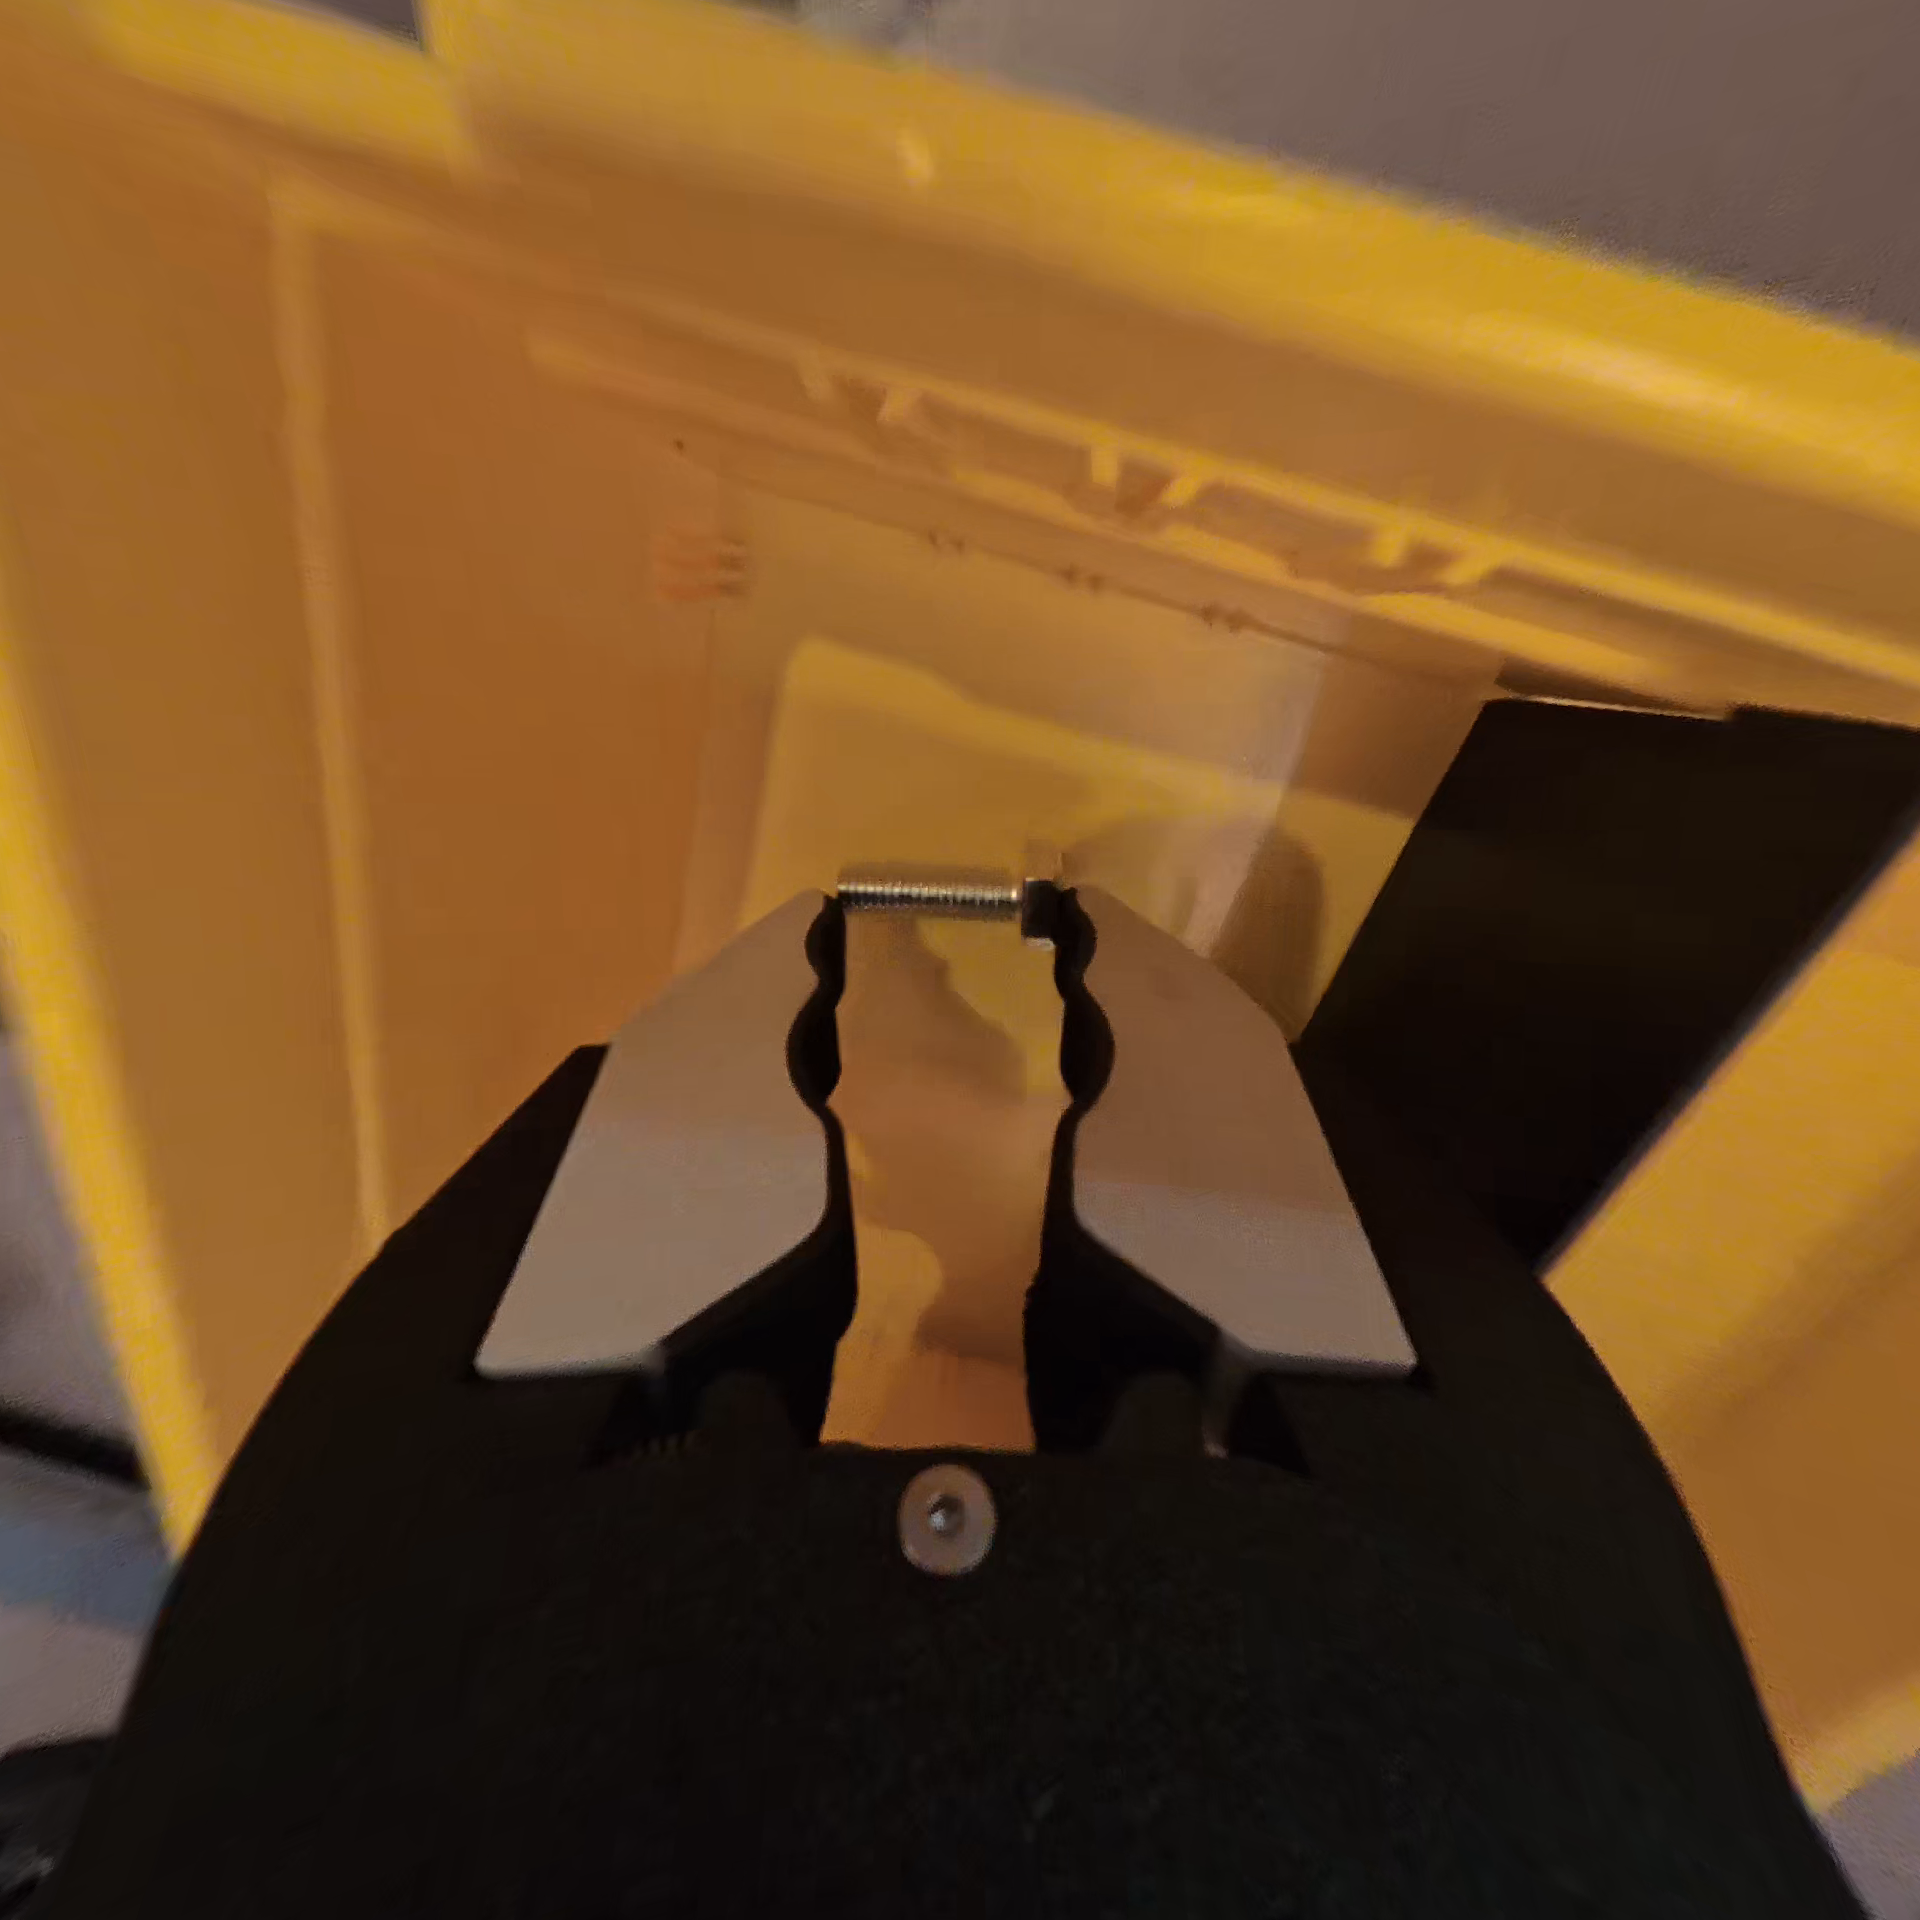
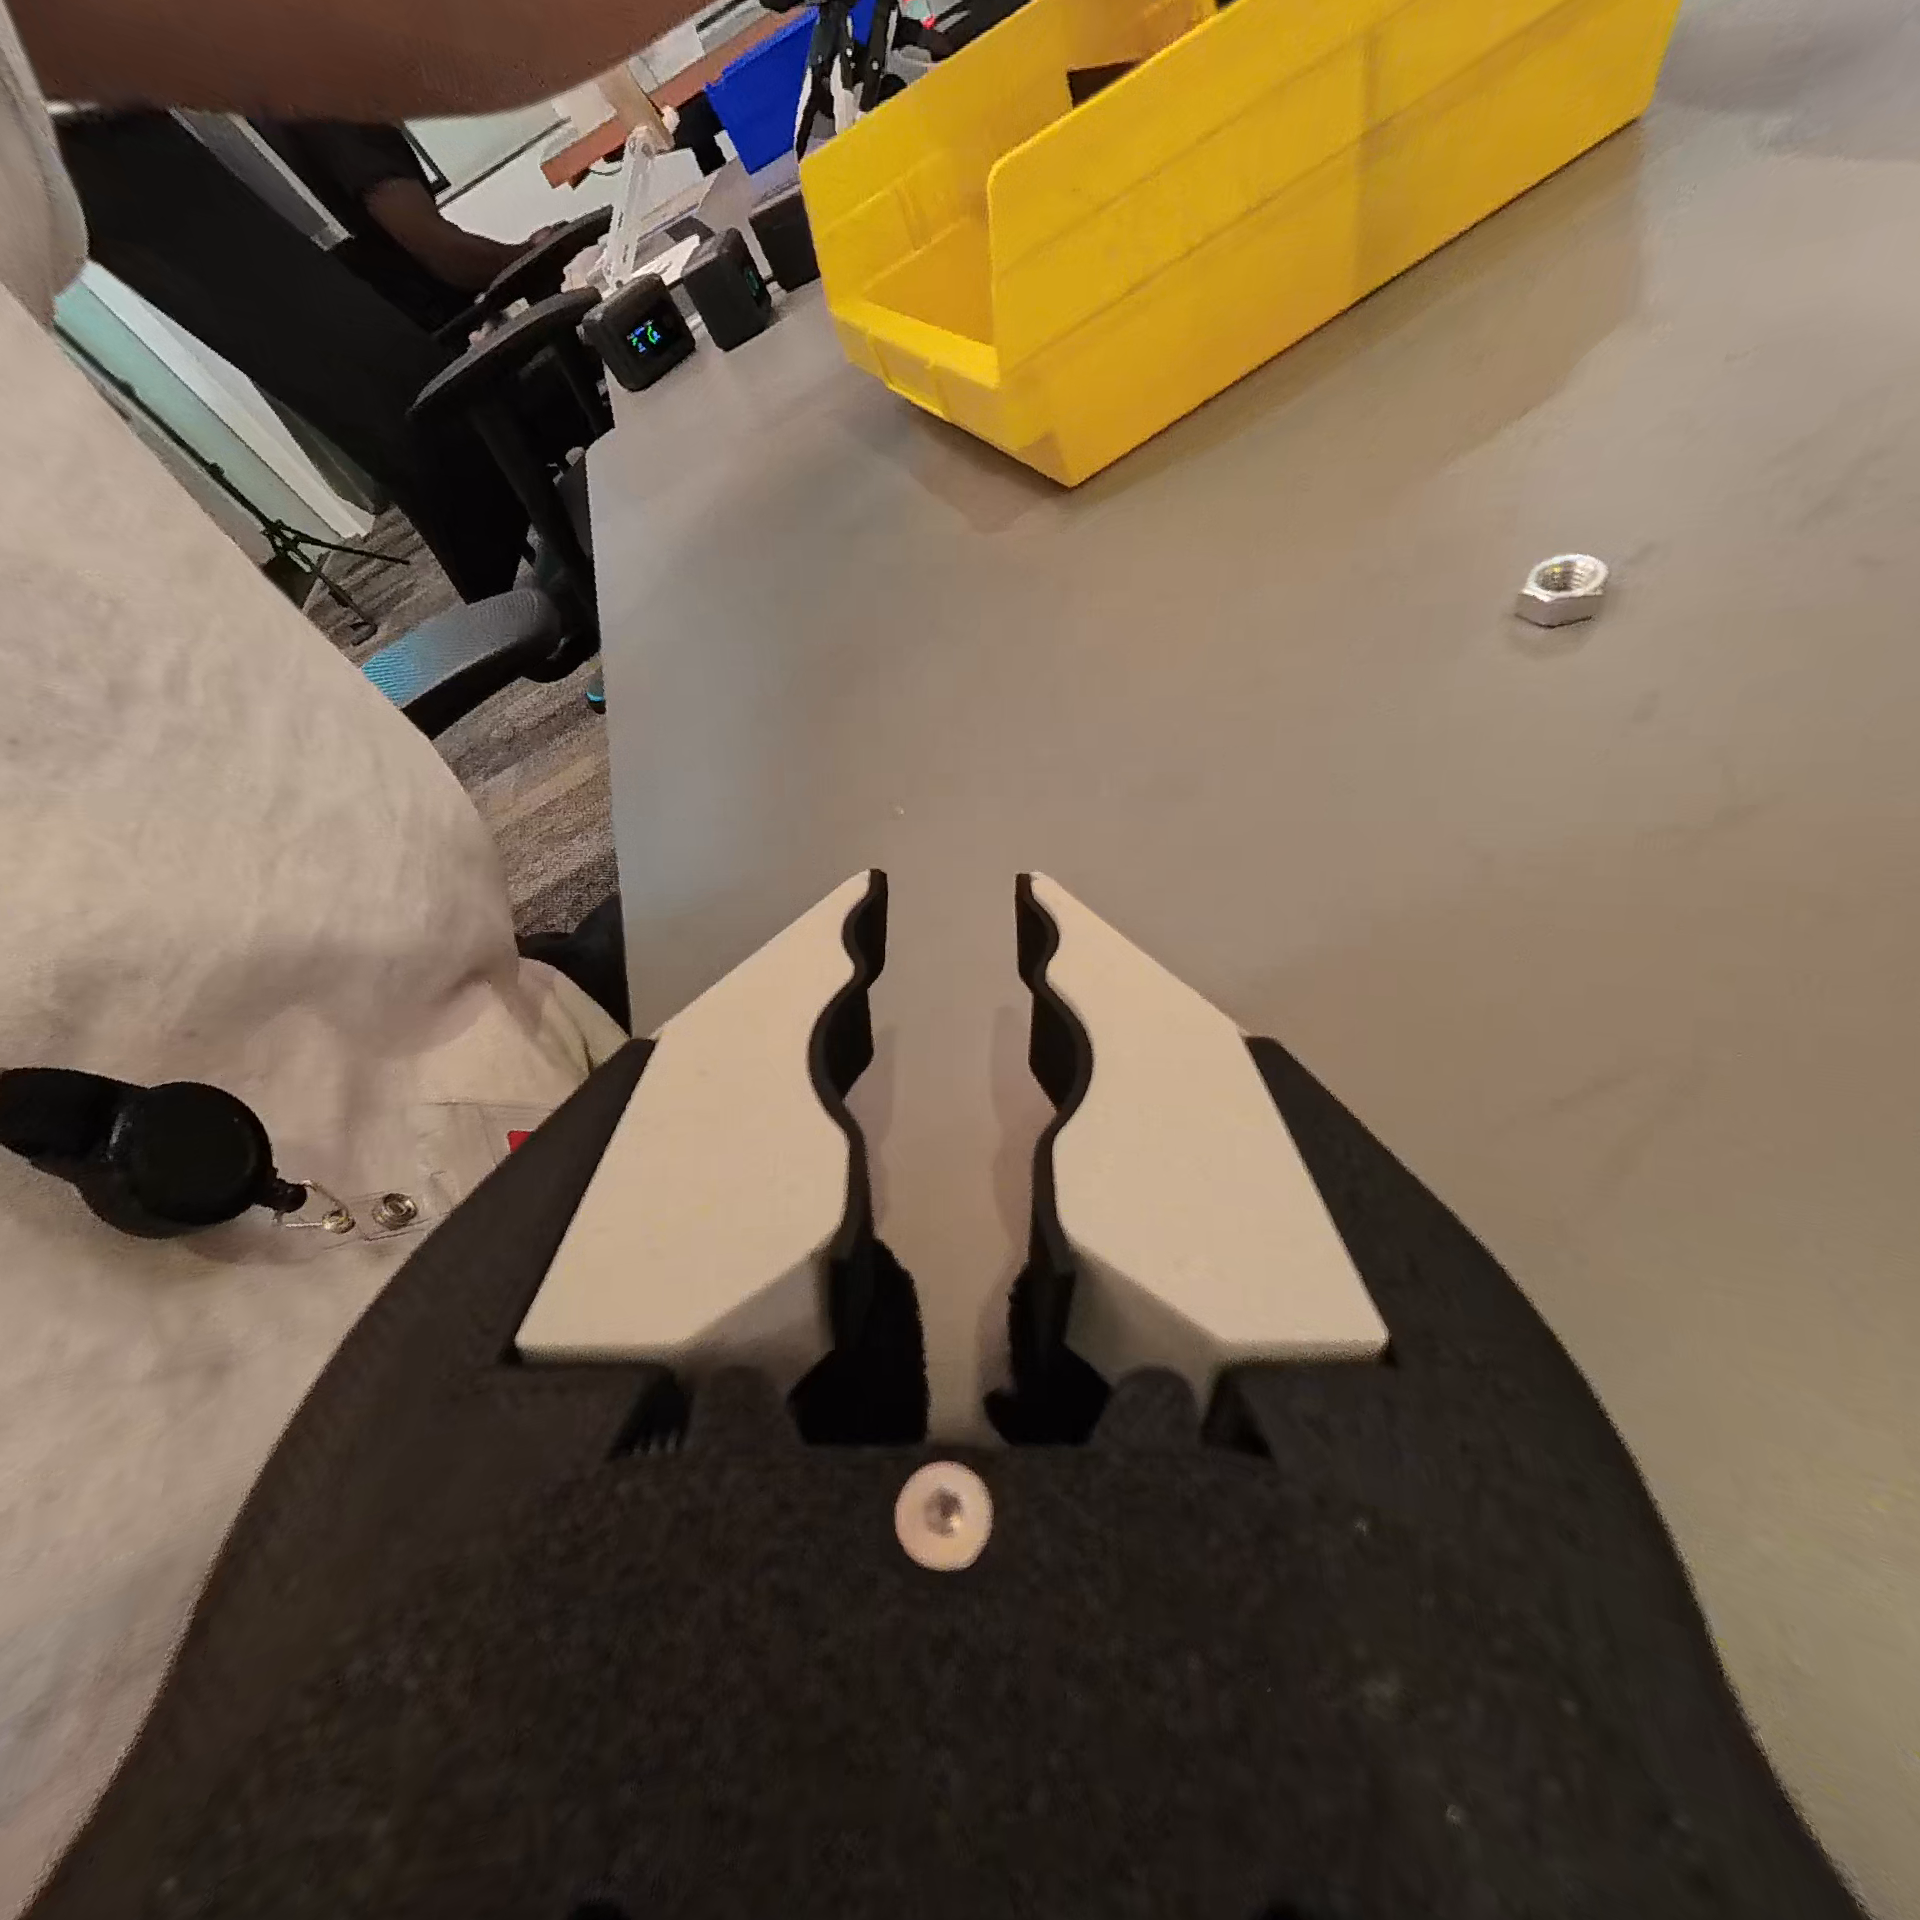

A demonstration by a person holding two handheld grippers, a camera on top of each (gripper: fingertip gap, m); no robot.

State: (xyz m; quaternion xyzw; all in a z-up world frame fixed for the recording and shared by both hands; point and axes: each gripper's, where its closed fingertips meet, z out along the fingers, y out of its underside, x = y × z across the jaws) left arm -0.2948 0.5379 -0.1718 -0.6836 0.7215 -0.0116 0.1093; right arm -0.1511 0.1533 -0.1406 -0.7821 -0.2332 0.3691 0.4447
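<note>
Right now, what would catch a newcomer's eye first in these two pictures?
In the left wrist view, the left gripper pinches a small silver threaded bolt crosswise at its fingertips, inside a bright yellow plastic bin. In the right wrist view, the right gripper hangs open over a grey table, where a silver hex nut lies alone.

The left gripper reaches into a bin, a bolt lying crosswise between its jaws at the tips. The right gripper hangs over the counter, jaws apart. A bin stands far on the counter; a nut lies nearer, to the right.
</note>
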